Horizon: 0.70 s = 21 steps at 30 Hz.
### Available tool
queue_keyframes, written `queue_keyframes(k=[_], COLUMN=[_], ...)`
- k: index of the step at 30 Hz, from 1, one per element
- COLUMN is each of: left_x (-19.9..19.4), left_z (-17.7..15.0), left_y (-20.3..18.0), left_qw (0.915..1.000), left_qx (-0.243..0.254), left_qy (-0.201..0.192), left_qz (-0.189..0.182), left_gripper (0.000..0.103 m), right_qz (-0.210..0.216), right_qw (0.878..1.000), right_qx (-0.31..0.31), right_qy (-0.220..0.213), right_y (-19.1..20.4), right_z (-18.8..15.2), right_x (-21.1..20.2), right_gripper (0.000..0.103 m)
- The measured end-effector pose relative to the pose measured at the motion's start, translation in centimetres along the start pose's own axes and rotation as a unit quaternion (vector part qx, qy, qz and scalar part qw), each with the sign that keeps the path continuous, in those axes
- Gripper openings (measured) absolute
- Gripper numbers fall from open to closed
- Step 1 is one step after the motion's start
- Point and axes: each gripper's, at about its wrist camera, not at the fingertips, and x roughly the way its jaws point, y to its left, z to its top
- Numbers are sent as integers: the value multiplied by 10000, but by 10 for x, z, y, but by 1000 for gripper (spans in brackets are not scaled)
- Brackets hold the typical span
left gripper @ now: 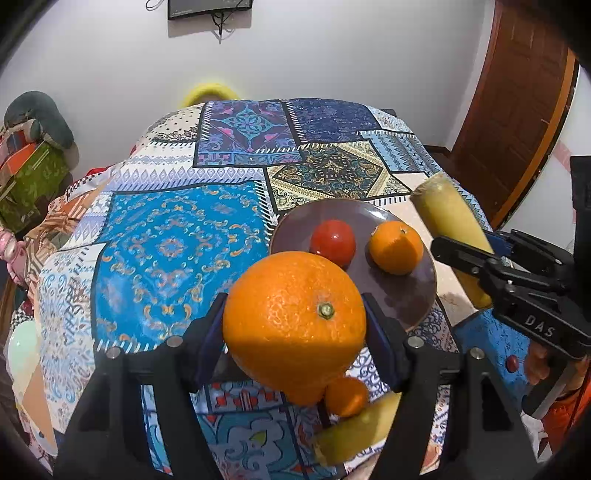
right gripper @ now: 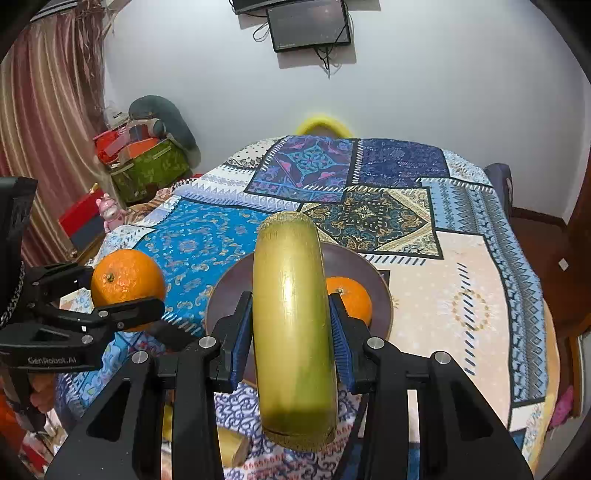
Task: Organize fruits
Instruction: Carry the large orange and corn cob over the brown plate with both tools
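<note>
My left gripper (left gripper: 295, 314) is shut on a large orange (left gripper: 293, 321), lifted above the patterned cloth just left of a brown plate (left gripper: 399, 299). On the plate lie a red tomato-like fruit (left gripper: 332, 242) and a smaller orange (left gripper: 396, 246). My right gripper (right gripper: 291, 332) is shut on a yellow-green cut stalk piece (right gripper: 291, 325), held over the near side of the plate (right gripper: 229, 291); it hides the red fruit there. The left gripper (right gripper: 122, 291) with its orange (right gripper: 127, 277) hangs at the left. Below my left fingers a small orange (left gripper: 346, 397) and another yellow piece (left gripper: 358, 428) rest on the cloth.
A patchwork cloth (right gripper: 461, 295) covers the round table. Boxes and bags (right gripper: 147, 166) are stacked by the curtain at the left. A yellow chair back (right gripper: 325, 125) shows behind the table, a monitor (right gripper: 308, 24) hangs on the wall, and a wooden door (left gripper: 517, 110) stands at the right.
</note>
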Motion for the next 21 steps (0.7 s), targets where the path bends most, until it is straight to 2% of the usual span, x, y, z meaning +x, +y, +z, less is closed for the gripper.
queue_keyframes(k=[11,21], left_x=[40,65], left_z=[12,16], left_y=[0,0], left_qw=[9998,9994], left_qx=[40,29], left_qy=[178,336], left_qz=[-37,-125], left_gripper=[68,68], right_qz=[39,42], right_qw=[9999,9997], right_qx=[44,5], right_qy=[153,239], right_y=[-3,-7], right_z=[5,4], right_x=[39,56], right_gripper=[36,36])
